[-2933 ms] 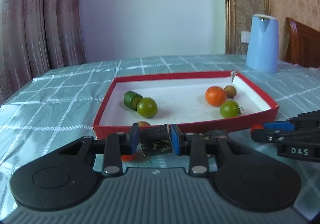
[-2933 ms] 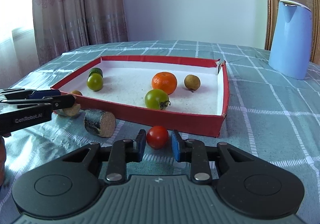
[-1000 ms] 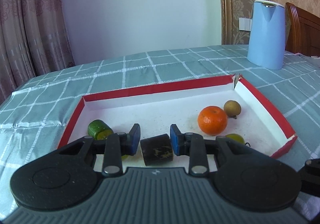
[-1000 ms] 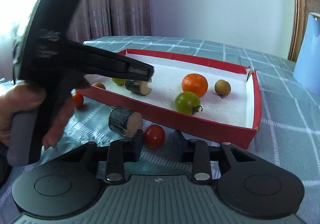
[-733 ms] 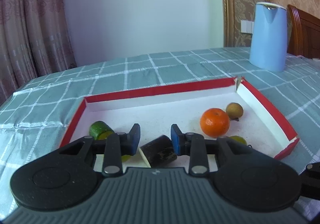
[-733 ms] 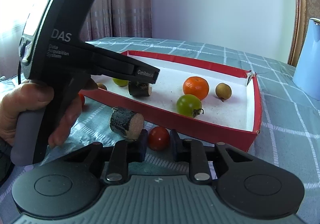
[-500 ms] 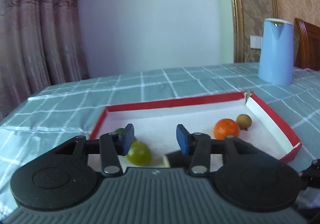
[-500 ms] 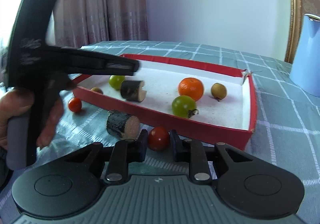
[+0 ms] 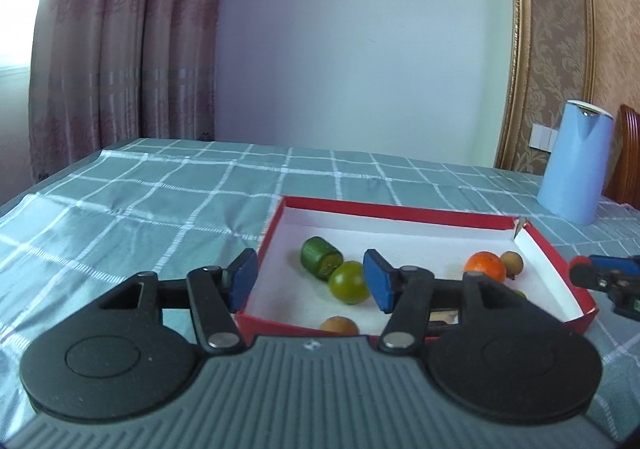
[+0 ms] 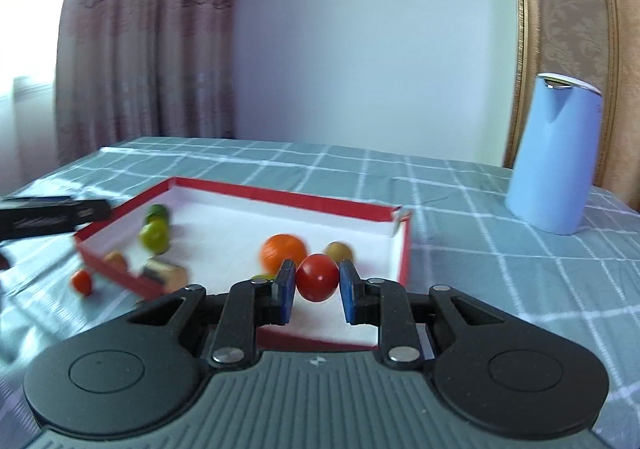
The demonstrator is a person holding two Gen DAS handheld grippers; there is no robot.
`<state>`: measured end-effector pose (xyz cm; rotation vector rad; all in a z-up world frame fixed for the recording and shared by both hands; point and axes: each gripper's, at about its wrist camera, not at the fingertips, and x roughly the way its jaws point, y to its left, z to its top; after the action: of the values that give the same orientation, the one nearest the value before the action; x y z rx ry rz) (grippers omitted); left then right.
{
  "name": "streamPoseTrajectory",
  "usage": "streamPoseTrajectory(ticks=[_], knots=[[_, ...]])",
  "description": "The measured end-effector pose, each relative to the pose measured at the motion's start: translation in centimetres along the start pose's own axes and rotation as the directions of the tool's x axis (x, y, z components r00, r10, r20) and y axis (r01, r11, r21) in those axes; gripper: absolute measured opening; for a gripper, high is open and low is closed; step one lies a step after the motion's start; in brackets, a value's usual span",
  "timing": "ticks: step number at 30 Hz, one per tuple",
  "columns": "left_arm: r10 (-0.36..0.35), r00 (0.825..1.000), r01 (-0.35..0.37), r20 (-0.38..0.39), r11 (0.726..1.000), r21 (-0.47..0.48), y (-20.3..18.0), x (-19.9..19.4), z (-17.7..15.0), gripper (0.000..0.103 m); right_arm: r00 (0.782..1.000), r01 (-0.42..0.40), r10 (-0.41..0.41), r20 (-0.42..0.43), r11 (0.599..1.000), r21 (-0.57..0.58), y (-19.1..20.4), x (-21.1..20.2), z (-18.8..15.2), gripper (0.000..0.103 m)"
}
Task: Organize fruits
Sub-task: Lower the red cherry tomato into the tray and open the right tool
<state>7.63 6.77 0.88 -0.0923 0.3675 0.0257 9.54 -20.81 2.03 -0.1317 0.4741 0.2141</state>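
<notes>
Jaws of the right gripper (image 10: pixel 317 289) are clamped on a small glossy red tomato (image 10: pixel 317 277), held above the near wall of the shallow red cardboard tray (image 10: pixel 280 195); the left gripper (image 9: pixel 310 285) hangs wide apart and empty. Judged step: carrying the tomato in. Next comes lowering it onto the white grainy liner, clear of the round orange mandarin (image 10: pixel 283 250).

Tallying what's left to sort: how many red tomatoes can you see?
2. One red tomato is held in the right gripper over the red tray; another lies on the tablecloth outside the tray's left side. Others may be hidden.
</notes>
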Motion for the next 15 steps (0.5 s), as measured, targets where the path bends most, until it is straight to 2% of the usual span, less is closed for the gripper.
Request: streamPoseTrajectory(ticks=[3, 5, 8, 15], knots=[[0.023, 1.0, -0.023, -0.003, 1.0, -0.003, 0.5, -0.4, -0.3, 0.062, 0.998, 0.008, -0.007, -0.062, 1.0, 0.025, -0.6, 2.6, 0.3, 0.023], [0.029, 1.0, -0.029, -0.008, 1.0, -0.01, 0.9, -0.8, -0.6, 0.067, 0.995, 0.002, 0.002, -0.096, 0.999, 0.04, -0.8, 3.5, 0.0, 0.023], [0.034, 0.999, -0.034, -0.015, 0.999, -0.02, 1.4, -1.0, -0.9, 0.069, 0.992, 0.008, 0.0, -0.125, 0.998, 0.066, -1.1, 4.5, -0.5, 0.023], [0.053, 0.998, -0.053, -0.027, 0.999, -0.01, 1.2, -0.9, -1.0, 0.08, 0.993, 0.01, 0.003, -0.115, 0.993, 0.118, -1.9, 4.2, -1.2, 0.024]])
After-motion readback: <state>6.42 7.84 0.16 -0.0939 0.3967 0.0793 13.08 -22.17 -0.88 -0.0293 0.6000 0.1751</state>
